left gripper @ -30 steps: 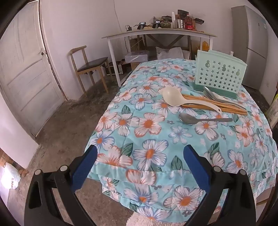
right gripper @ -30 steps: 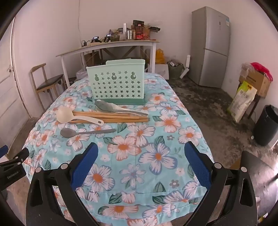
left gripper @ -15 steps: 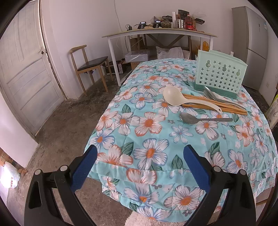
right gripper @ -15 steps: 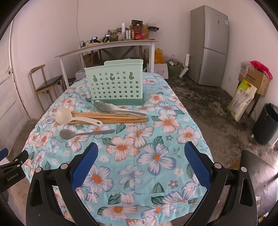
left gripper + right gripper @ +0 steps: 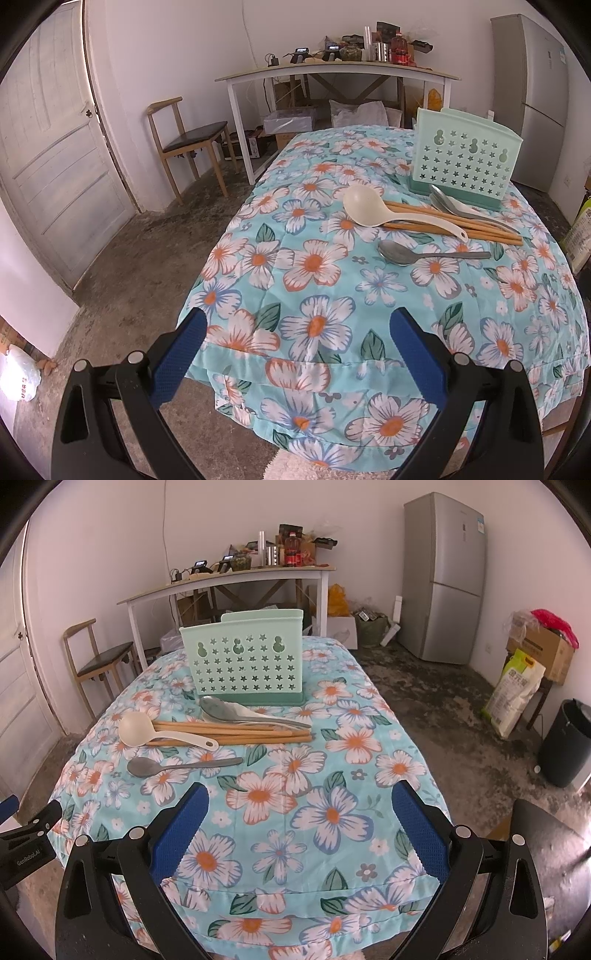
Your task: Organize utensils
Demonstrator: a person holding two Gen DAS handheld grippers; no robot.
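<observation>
Both the left hand-held gripper (image 5: pixel 295 325) and the right hand-held gripper (image 5: pixel 301 801) are held wide and empty. The spoons (image 5: pixel 177 765) and chopsticks (image 5: pixel 251 733) are laid on the counter (image 5: pixel 332 812), just before the green holder (image 5: pixel 245 664).

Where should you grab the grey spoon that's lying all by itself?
Probably by its handle. The grey spoon lies flat on the flowered cloth, apart from the ladle and chopsticks, bowl toward the chair side, handle toward the fridge side. The handle is thin and straight, so come down from above with the jaws across it, near its free end.
</observation>
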